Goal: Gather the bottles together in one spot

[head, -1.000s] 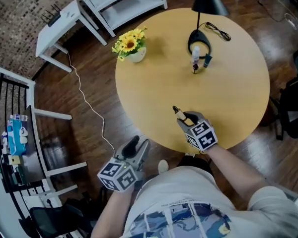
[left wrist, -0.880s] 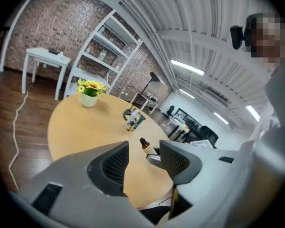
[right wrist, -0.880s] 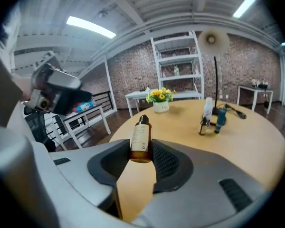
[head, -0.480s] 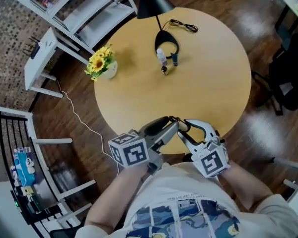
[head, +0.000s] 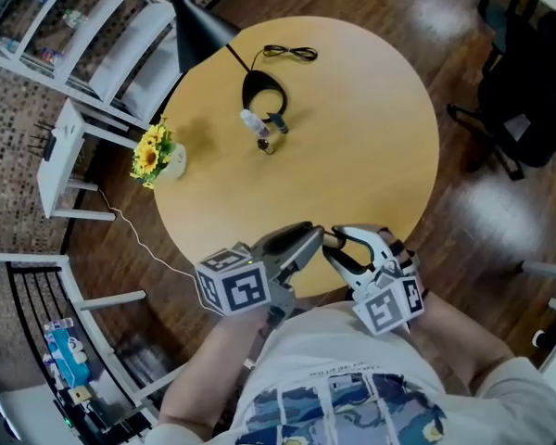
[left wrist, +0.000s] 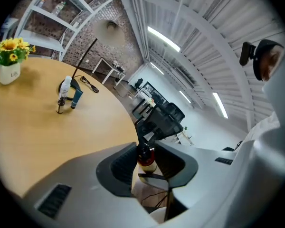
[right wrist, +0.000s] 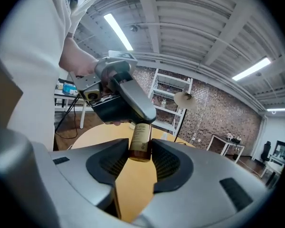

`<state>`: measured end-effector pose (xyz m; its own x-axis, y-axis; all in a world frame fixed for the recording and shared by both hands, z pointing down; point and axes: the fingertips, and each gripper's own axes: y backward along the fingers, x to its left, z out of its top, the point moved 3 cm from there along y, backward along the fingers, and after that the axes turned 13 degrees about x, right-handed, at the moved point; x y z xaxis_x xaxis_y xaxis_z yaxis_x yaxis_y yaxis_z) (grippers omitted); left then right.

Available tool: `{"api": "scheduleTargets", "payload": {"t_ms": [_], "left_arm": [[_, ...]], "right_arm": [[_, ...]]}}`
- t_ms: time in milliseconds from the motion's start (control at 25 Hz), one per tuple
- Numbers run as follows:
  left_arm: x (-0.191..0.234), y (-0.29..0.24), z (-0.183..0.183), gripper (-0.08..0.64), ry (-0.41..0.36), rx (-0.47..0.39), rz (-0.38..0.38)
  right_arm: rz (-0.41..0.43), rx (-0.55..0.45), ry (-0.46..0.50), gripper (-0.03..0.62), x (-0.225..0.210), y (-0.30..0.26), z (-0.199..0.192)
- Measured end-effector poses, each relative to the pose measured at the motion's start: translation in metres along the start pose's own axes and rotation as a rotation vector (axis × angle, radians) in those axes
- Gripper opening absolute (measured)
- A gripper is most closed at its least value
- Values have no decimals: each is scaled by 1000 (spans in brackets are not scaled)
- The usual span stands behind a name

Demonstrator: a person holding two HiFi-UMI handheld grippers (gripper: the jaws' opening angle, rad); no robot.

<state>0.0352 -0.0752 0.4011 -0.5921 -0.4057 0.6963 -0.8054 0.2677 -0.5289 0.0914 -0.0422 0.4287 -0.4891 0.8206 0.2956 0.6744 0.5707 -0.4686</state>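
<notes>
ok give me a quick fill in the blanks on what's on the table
1. The table top is ___ in shape.
2. The pot holds ___ flowers.
3. The bottles stand beside the base of the black ___.
Missing words: round; yellow; lamp.

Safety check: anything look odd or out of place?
Nothing spilled. One small brown bottle hangs midair over the table edge: left gripper jaws just closing on it, right gripper jaws just opening around it.
</notes>
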Motion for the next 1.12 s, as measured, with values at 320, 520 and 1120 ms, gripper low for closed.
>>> {"api": "scheduleTargets", "payload": {"t_ms": [320,520,1120], "left_arm": [[37,-18,45,109,-326,67,327],[76,-42,80,109,-469,98,509],[222,-94,124,109,-433,77,842]], "right_arm": [[3,81,-198,237,-26,-1,-49],[-65,90,-402,272,-55,10,-84],[-78,259,-551,284,-71,12,-148]]}}
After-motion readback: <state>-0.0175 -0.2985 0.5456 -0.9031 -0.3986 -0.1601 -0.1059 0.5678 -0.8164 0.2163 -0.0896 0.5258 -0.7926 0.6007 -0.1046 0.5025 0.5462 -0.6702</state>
